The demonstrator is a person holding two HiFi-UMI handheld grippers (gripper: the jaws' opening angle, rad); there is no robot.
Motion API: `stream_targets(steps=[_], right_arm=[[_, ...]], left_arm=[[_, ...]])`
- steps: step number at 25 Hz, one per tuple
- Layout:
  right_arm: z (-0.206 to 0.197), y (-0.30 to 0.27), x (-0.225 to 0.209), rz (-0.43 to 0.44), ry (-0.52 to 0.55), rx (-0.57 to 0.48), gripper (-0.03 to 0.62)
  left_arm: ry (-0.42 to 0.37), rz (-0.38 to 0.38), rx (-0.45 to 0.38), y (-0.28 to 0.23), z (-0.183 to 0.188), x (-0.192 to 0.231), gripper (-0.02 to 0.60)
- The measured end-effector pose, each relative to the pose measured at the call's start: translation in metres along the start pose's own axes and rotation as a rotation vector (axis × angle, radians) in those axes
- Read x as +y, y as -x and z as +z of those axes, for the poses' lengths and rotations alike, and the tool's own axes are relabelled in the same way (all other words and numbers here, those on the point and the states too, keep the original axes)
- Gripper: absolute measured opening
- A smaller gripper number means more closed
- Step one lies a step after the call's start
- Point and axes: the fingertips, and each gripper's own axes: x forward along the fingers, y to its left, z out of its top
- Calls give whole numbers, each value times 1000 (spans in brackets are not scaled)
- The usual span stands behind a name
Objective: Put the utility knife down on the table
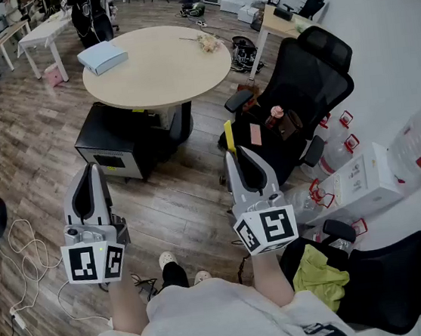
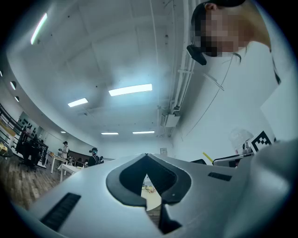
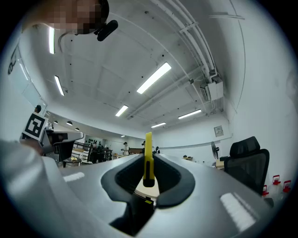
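My right gripper is shut on a yellow utility knife, which sticks up past the jaw tips. In the right gripper view the utility knife stands upright between the closed jaws, yellow with a dark lower end. My left gripper is shut with nothing in it; in the left gripper view its jaws meet at the tips. Both grippers are held low in front of the person, well short of the round wooden table.
A light-blue box and a small bundle lie on the round table. A black cabinet stands under its near side. A black office chair holding items is at the right, with water bottles and cartons beyond.
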Motion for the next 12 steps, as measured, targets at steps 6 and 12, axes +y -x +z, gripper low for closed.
stream_targets(steps=[6, 12], right_arm=[[-3, -26, 4, -4, 8, -2, 74], [-8, -52, 5, -34, 13, -9, 74]], left_arm=[[-2, -13, -3, -19, -4, 19, 8], [0, -38, -8, -42, -9, 39, 8]])
